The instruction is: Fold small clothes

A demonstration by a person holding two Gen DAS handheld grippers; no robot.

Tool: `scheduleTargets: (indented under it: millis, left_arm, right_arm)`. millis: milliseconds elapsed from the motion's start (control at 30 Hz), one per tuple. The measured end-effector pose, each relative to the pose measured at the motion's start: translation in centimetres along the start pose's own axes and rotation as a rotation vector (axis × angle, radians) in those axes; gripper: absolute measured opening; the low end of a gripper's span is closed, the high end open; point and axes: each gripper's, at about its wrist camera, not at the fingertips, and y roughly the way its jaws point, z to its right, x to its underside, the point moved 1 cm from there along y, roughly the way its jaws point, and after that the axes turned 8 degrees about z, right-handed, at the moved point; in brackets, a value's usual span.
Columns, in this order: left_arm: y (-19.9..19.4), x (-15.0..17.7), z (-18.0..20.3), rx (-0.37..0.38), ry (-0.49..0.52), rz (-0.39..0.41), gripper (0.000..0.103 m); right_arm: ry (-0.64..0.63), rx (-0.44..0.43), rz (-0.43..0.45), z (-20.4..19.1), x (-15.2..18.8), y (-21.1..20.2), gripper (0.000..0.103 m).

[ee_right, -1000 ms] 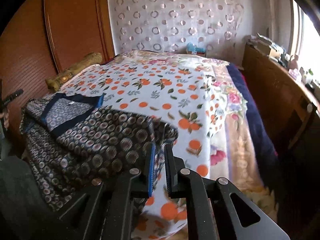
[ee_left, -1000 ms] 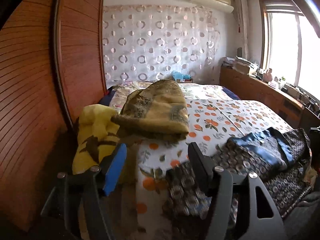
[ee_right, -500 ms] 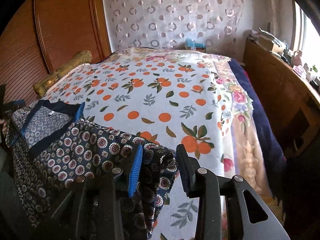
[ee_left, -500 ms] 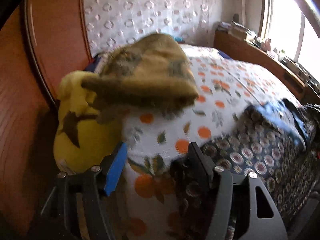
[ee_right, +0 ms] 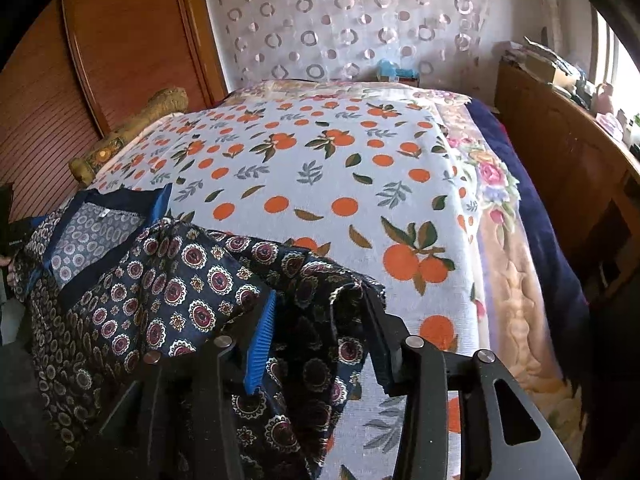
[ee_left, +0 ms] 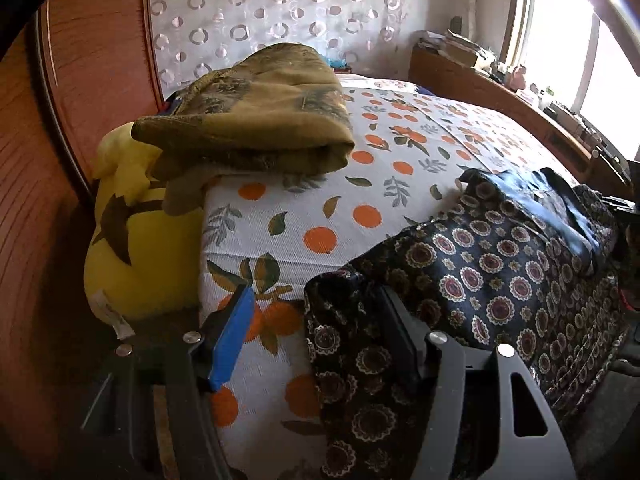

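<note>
The dark navy garment printed with round medallions (ee_left: 492, 264) lies spread across the near edge of the bed, on the white bedspread patterned with oranges and leaves (ee_left: 320, 208), with its lower part hanging over the edge. Its long axis runs along that edge, from one gripper to the other, and its blue-trimmed neckline (ee_right: 100, 220) faces toward the middle of the bed. The left gripper (ee_left: 316, 320) stands released, jaws apart; the blue-padded finger (ee_left: 232, 340) sits over bare bedspread, while the dark finger is draped by the garment's near corner. No pad presses the cloth. The right gripper (ee_right: 320, 320) is opening, and a loose fold of the garment lies between its jaws, with the blue pad (ee_right: 262, 344) clear of the fabric beside it. Each gripper therefore sits at one end of the garment, the left at the end nearer the wooden wardrobe, the right at the opposite end. The neckline lies nearer the left gripper. A folded olive-brown blanket (ee_left: 256, 120) and a yellow cushion with brown markings (ee_left: 132, 240) lie further along the left side, apart from the garment. The next grasp probably requires each gripper to take the corner directly before it.
</note>
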Motion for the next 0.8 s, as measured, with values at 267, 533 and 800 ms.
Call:
scheduleTargets:
  millis: [267,533,800]
  left_arm:
    - [0.2,-0.4,0.1,0.004,-0.001,0.001,0.061]
    - [0.4,-0.4,0.7,0.04,0.002,0.002,0.044]
    - [0.4,-0.3,0.8,0.035,-0.004,0.011,0.044]
  right_arm:
    - [-0.015,-0.014,-0.019,-0.8,0.1,0.5,0.065]
    - [-0.019,0.04,-0.028,-0.4,0.1,1.2,0.065]
    - [-0.024,0.08,-0.036,-0.1,-0.2,1.6,0.065]
